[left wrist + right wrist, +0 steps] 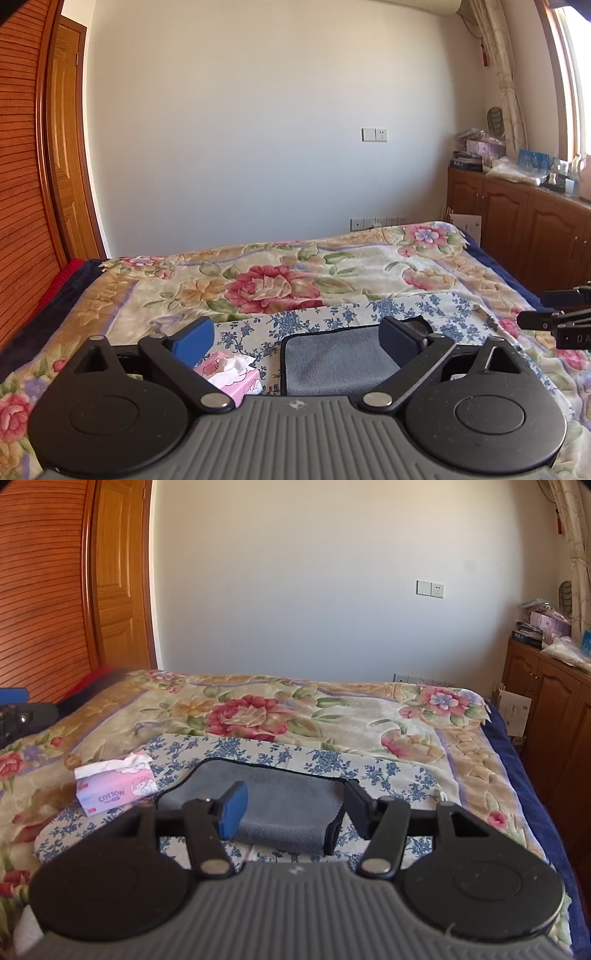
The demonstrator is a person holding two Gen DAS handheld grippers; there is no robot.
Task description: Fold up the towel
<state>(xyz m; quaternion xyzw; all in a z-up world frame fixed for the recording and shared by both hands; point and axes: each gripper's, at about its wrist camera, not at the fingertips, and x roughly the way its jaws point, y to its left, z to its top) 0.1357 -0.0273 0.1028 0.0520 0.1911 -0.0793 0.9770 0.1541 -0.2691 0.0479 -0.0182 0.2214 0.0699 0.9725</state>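
Both grippers hang above the bed with nothing in them: the left gripper [299,341] spread wide, the right gripper [291,810] partly open. Just beyond lies the folded grey towel [273,805] on a blue-flowered cloth [325,764]. A pink tissue pack [114,788] sits close to its left. Farther off spreads the floral blanket [258,709], then a wooden cabinet [517,229] at right.
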